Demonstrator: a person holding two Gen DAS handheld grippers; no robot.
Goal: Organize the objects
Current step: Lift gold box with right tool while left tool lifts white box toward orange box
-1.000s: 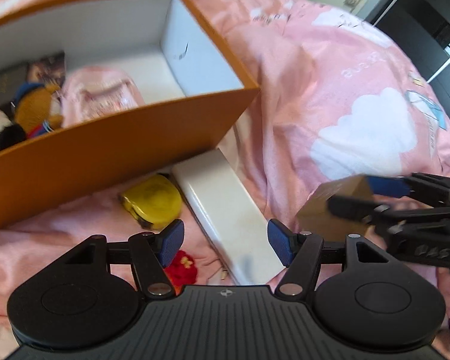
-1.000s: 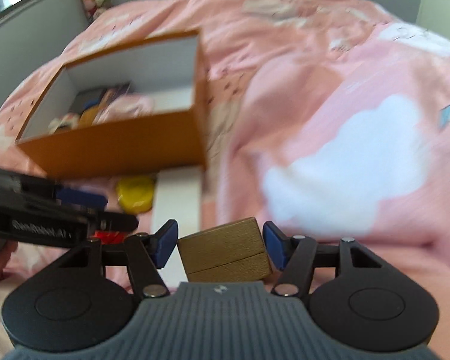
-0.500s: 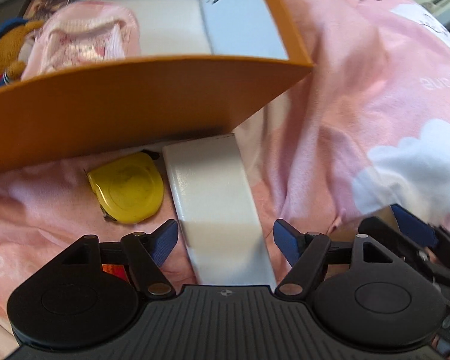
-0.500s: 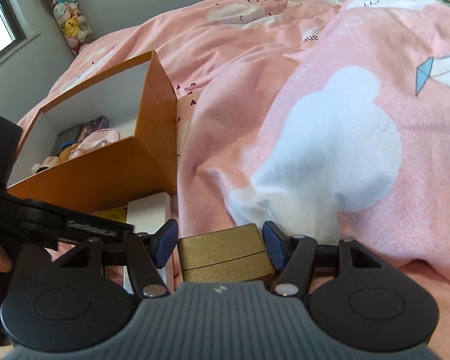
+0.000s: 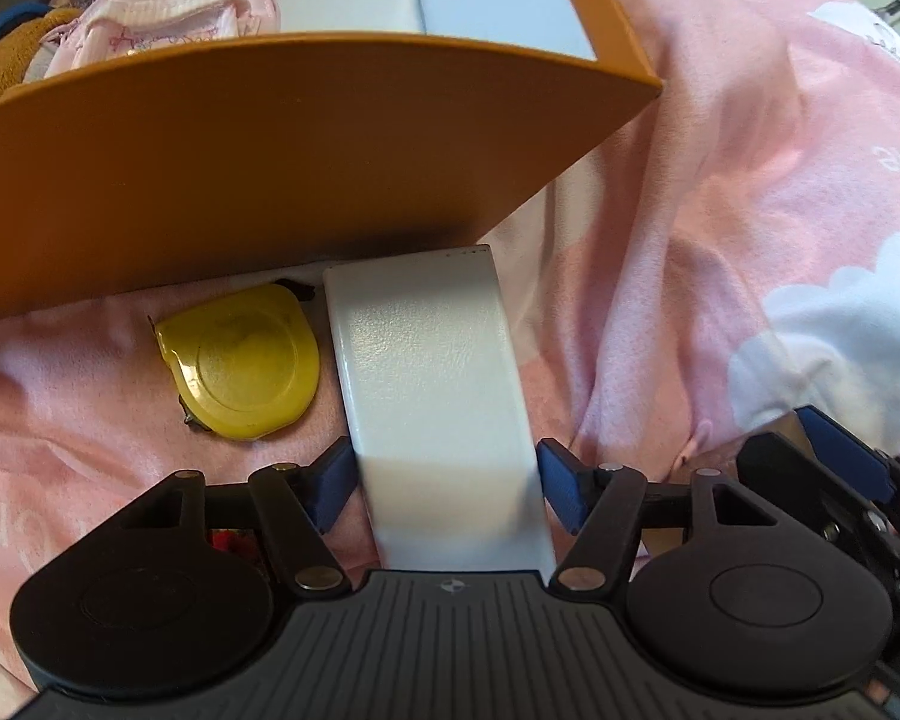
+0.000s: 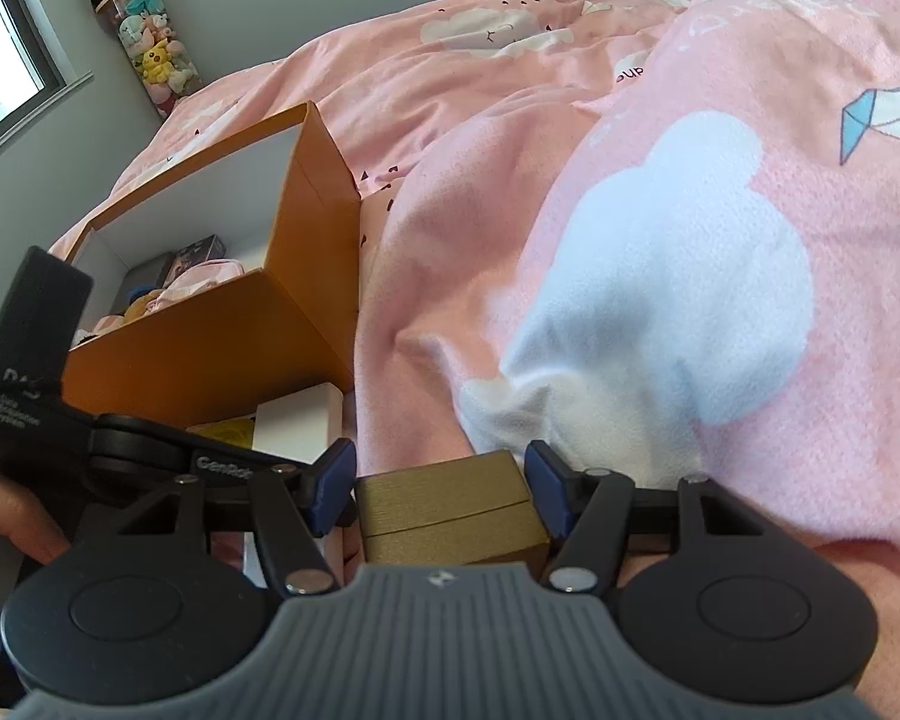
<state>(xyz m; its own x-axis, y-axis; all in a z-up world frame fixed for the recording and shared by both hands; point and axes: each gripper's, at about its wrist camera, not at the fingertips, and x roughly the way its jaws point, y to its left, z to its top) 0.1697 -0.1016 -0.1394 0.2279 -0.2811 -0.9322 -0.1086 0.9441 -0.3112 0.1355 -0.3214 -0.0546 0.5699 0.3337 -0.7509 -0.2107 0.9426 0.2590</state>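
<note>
A long white box point(image 5: 426, 360) lies on the pink bedspread, its far end against the orange storage box point(image 5: 270, 150). My left gripper point(image 5: 444, 474) points steeply down over it. Its jaws are closing, with a blue pad against each long side of the white box. A yellow tape measure point(image 5: 243, 360) lies just left of the white box. My right gripper point(image 6: 441, 480) is shut on a small gold box point(image 6: 450, 510) low over the bedspread, just right of the left tool. The orange storage box point(image 6: 222, 336) holds a pink pouch point(image 5: 168, 18) and a plush toy point(image 5: 6, 60).
The pink cloud-print duvet point(image 6: 660, 276) bulges high to the right of the boxes. A small red item point(image 5: 228, 543) shows under the left gripper's frame. A hand point(image 6: 6, 516) holds the left tool. A tube of plush toys point(image 6: 150, 48) stands by the far wall.
The left gripper came down and forward over the white box, and its pads now flank the box. The right gripper swung right and sank slightly, still holding the gold box.
</note>
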